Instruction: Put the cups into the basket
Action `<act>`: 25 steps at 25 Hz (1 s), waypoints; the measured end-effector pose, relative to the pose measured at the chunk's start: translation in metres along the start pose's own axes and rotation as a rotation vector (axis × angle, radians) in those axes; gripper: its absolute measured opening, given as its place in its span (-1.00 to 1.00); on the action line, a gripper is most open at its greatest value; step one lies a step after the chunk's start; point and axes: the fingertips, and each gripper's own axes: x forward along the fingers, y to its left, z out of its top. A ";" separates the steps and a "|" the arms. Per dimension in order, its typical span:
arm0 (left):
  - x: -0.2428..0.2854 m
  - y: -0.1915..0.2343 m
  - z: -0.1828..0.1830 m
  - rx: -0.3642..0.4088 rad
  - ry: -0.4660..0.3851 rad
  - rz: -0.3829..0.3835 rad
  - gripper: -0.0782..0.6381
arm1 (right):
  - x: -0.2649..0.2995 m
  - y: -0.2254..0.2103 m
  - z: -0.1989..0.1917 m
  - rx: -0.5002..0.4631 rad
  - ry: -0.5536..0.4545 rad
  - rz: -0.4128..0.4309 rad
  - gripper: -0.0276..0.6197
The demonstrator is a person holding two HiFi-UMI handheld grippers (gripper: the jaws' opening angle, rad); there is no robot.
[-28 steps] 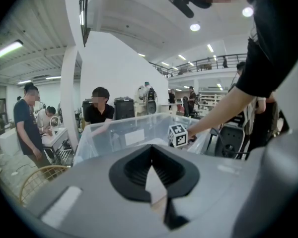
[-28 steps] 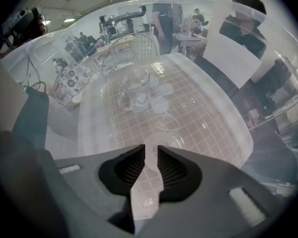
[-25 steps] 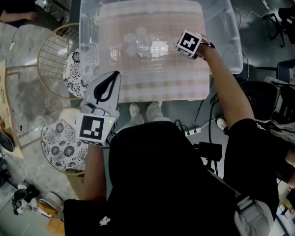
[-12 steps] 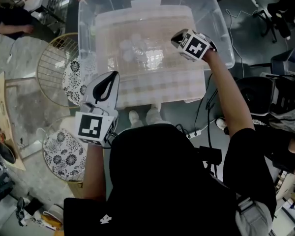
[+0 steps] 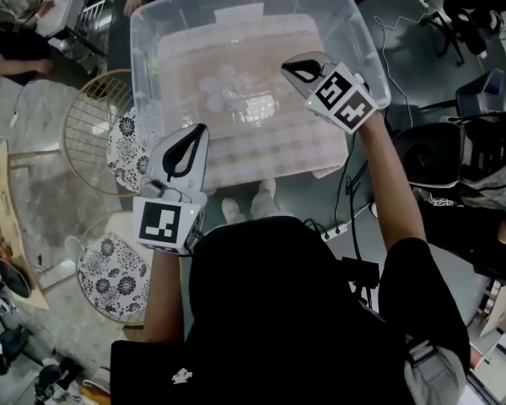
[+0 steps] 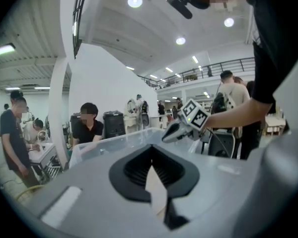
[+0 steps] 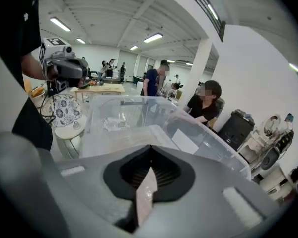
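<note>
Head view | clear bin (image 5: pixel 145 74): cups (image 5: pixel 234 99) inside; wire basket (image 5: pixel 83 112): patterned plate (image 5: pixel 126 139)

Bright, even ceiling lights (image 6: pixel 134 1); gripper views fisheye, dark vignetted corners, near foreground soft; head view sharp, mild bin (image 5: pixel 145 74) glare.

Cups (image 5: pixel 228 91) in the middle of the tub (image 5: pixel 261 146). Left of the tub, a wire basket (image 5: pixel 88 108) with a plate (image 5: pixel 125 137) in it; nearer, another plate (image 5: pixel 111 266).
</note>
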 end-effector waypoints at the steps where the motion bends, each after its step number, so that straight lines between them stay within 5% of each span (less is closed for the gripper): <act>1: -0.001 -0.002 0.005 -0.015 -0.005 0.003 -0.76 | -0.008 0.005 0.007 0.012 -0.032 -0.013 -0.91; 11: 0.001 -0.015 0.019 0.051 -0.092 -0.060 -0.76 | -0.077 0.048 0.055 0.083 -0.273 -0.182 -0.91; 18: -0.002 -0.016 0.024 -0.078 -0.145 -0.099 -0.76 | -0.109 0.079 0.074 0.213 -0.414 -0.247 -0.91; 25: -0.006 -0.025 0.026 -0.070 -0.153 -0.115 -0.76 | -0.111 0.106 0.074 0.318 -0.480 -0.229 -0.91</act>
